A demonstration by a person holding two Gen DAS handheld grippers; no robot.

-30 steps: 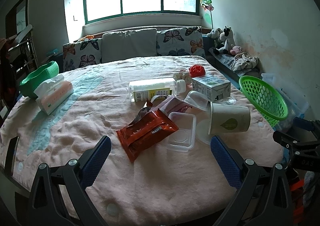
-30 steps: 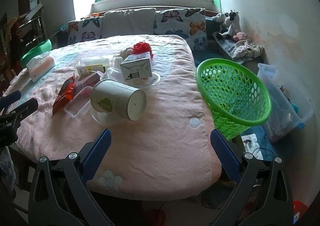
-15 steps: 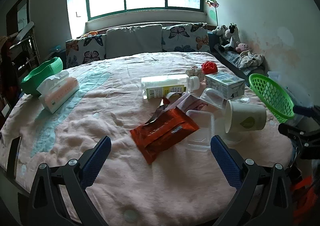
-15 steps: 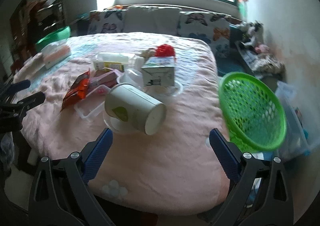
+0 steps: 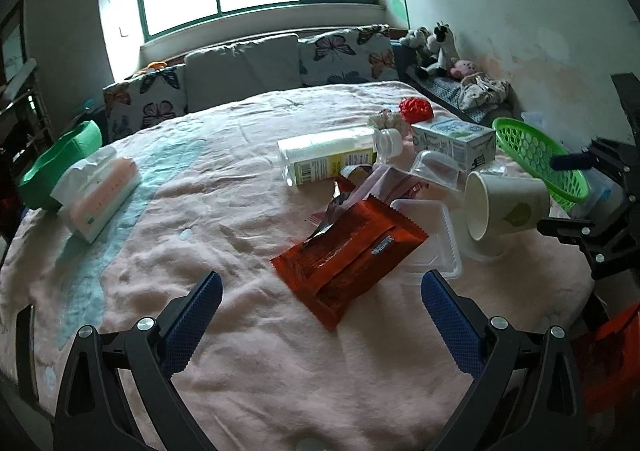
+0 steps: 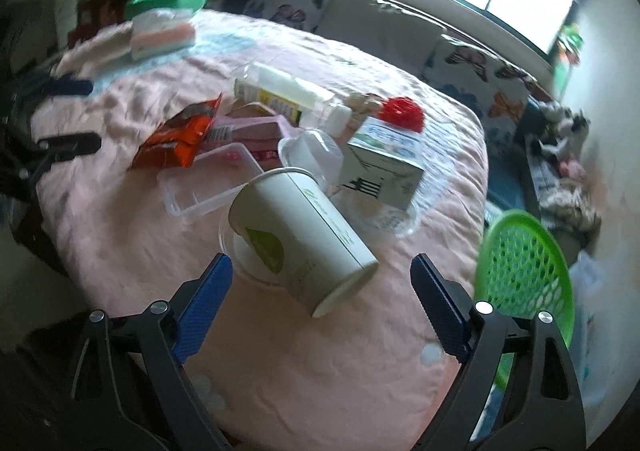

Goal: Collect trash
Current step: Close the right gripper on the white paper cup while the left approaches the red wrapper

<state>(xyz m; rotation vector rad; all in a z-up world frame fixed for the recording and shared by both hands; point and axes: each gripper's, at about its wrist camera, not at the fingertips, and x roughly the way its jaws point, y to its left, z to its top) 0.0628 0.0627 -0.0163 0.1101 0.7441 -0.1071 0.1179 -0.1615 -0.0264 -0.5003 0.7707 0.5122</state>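
Paper cup (image 5: 506,207) lies tipped on its side on the bed (image 5: 224,243). Relative to the cup in the left wrist view: clear tray (image 5: 430,239) touching at left, snack wrapper (image 5: 348,251) further left, bottle (image 5: 332,161) and carton (image 5: 454,139) behind, basket (image 5: 540,159) right, tissue pack (image 5: 98,199) far left.

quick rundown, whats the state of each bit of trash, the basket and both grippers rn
paper cup: tipped on its side
plastic bottle: lying flat
orange wrapper: torn open
green basket: upright
left gripper: open, nothing held
right gripper: closing, nothing gripped
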